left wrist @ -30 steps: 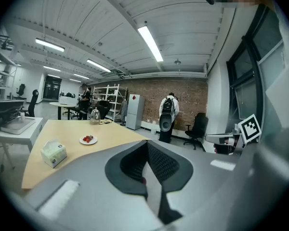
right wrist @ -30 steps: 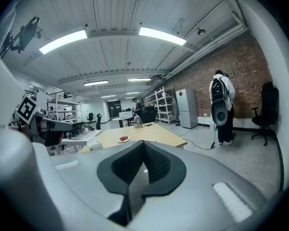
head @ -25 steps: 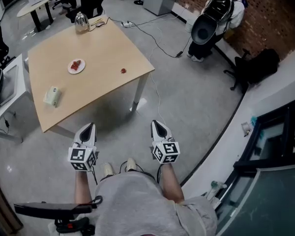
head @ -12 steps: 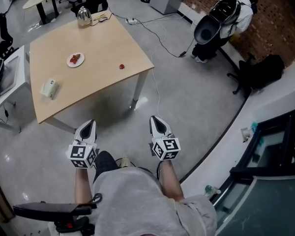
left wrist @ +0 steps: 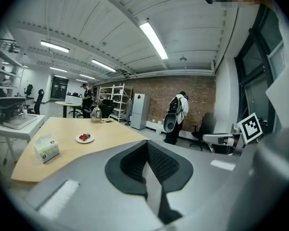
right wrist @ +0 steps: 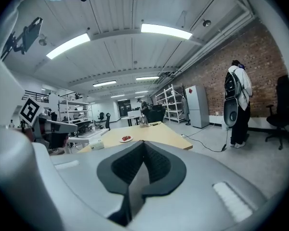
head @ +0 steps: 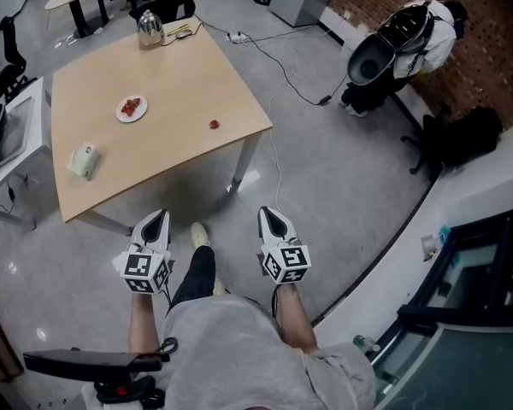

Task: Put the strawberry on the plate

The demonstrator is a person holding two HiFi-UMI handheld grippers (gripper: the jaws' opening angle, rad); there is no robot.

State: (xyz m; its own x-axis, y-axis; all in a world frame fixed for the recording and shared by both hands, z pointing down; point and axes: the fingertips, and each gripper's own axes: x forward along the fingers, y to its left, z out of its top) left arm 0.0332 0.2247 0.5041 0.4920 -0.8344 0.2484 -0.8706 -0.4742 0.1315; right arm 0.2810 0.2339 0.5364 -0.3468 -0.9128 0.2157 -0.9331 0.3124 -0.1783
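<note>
A lone red strawberry (head: 214, 125) lies near the right edge of the wooden table (head: 179, 75). Farther left, a small white plate (head: 132, 108) holds several red strawberries; the same plate (left wrist: 85, 138) shows in the left gripper view and the plate (right wrist: 126, 139) in the right gripper view. My left gripper (head: 156, 216) and right gripper (head: 272, 212) hang over the floor, short of the table's near edge. Both have their jaws shut with nothing between them, as the left gripper (left wrist: 147, 143) and right gripper (right wrist: 143, 143) show in their own views.
A tissue box (head: 83, 161) lies at the table's near left, a metal kettle (head: 150, 29) at its far corner. A person with a backpack (head: 402, 41) bends by the brick wall. A cable (head: 274, 67) runs across the floor; a black chair (head: 453, 135) stands right.
The person has stepped toward the table, one foot swinging forward between the grippers. The table sits slightly nearer in the head view. Both grippers stay shut and empty.
</note>
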